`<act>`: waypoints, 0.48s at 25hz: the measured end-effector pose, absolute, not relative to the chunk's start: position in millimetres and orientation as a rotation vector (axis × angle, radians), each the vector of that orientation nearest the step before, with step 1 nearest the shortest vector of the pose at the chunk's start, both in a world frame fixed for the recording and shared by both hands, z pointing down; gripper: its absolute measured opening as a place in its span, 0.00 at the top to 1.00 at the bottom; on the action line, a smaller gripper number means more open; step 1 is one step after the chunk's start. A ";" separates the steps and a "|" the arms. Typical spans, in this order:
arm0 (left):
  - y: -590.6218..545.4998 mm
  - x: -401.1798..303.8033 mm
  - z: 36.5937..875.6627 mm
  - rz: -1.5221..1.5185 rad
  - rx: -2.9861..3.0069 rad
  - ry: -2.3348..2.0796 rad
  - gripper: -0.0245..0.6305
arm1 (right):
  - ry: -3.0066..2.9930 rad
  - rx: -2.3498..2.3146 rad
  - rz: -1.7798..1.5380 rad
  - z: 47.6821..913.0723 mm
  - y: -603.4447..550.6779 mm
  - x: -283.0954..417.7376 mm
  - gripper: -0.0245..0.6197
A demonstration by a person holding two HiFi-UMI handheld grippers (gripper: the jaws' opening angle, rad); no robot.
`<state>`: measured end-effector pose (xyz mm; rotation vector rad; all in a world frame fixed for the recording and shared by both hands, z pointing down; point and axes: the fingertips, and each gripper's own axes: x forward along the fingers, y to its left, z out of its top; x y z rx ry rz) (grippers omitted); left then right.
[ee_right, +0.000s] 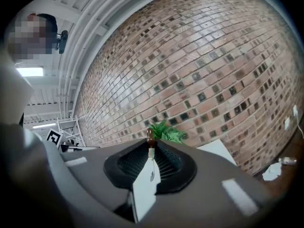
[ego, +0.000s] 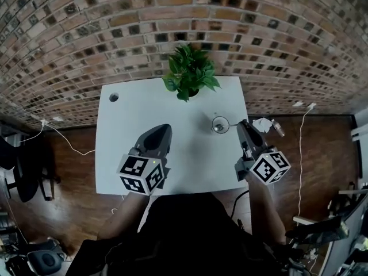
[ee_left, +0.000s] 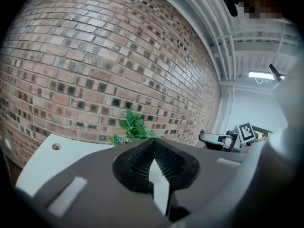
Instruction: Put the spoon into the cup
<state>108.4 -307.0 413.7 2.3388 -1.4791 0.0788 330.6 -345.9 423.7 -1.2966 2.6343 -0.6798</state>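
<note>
Right gripper view shows the right tool [ee_right: 151, 147] clamped on the spoon [ee_right: 150, 137], whose brown end pokes up past the jaw tips, a grip that looks firm enough for carrying. In the head view that tool sits just beside the glass cup [ego: 220, 124] on the white worktop [ego: 115, 154], probably lining up the drop. The left tool [ego: 163, 132] is closed on nothing and held well apart, out of the way.

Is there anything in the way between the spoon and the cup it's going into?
Nothing visible does. The right gripper holds the spoon just beside the glass cup, with only bare table between them; the plant stands farther back.
</note>
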 end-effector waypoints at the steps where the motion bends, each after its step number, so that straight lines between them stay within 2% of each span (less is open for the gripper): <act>1: -310.5 115.4 416.3 0.076 2.333 -1.478 0.97 | 2.633 -1.297 -0.690 429.6 -351.2 338.3 0.89; 12: -349.1 151.3 461.1 0.124 2.272 -1.549 0.97 | 2.694 -1.294 -0.843 509.7 -401.0 358.5 0.89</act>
